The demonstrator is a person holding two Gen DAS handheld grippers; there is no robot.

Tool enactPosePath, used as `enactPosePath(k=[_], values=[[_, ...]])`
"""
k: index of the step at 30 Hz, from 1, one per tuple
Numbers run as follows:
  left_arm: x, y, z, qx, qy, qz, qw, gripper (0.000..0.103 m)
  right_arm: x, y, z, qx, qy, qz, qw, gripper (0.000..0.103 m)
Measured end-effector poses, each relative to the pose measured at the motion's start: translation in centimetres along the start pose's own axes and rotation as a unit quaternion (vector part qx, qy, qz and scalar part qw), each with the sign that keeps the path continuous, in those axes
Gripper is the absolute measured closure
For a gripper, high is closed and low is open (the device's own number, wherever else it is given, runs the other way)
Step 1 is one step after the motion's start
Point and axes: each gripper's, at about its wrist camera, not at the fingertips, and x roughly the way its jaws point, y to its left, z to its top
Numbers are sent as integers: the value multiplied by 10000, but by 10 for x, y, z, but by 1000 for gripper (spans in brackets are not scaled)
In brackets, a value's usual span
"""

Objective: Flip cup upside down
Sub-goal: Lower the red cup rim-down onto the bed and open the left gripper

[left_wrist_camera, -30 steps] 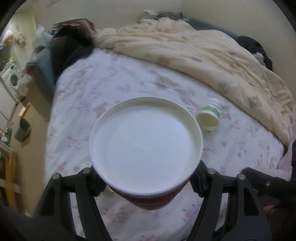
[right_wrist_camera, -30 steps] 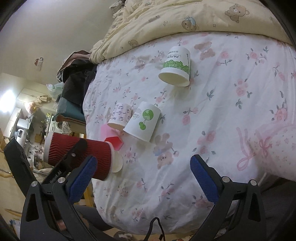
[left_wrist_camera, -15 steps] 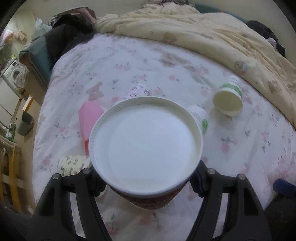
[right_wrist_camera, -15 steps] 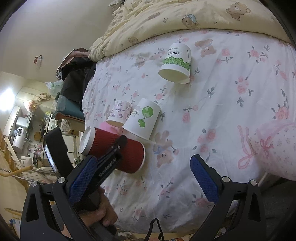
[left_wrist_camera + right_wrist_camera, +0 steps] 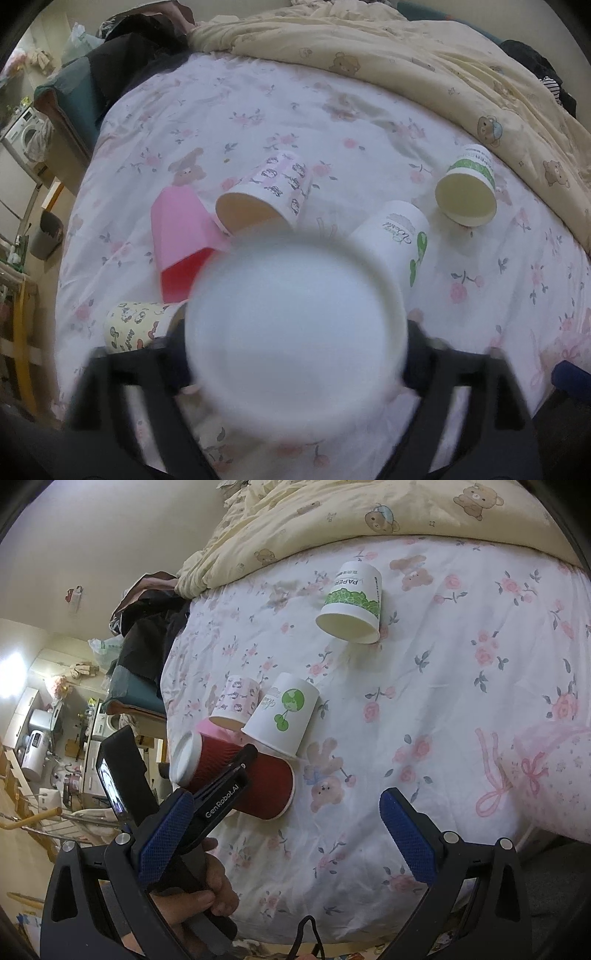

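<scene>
Left hand-held gripper (image 5: 225, 775): fingers closed across the ribbed body of the dark red corrugated paper cup (image 5: 258, 786), one black finger lying along its side. In the right wrist view the cup is held roughly on its side just above the floral bed sheet (image 5: 443, 686), white base toward the room, rim toward the bed. In the left wrist view a blurred white disc, one end of the cup, fills the space between the fingers; which end cannot be told.

Right hand-held gripper (image 5: 297, 834): blue-padded fingers spread wide, holding nothing, hovering over bare sheet near the bed edge.

Step in hand, as judged: mid-flip. The cup is turned about halfway. The next move calls for more wrist roll until the rim faces down, then lowering onto a clear patch of sheet and releasing; soft bedding may let it tip.

Nearby, all lying on their sides: white paper cup with green globe print (image 5: 282, 714), touching the pink-patterned paper cup (image 5: 236, 701); pink plastic cup (image 5: 181, 236) beside these; white paper cup with green leaf band (image 5: 352, 603), well apart. A cream cartoon-print cup (image 5: 133, 326) is partly cut off by the left gripper. Motion blur hides the left finger contact.
</scene>
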Motion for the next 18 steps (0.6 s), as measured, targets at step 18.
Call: enactPosePath(k=[18], values=[[-92,44,-4,-223,-566,-415,9973,11,-1,10,-1,-322,-111,-189,9992,0]])
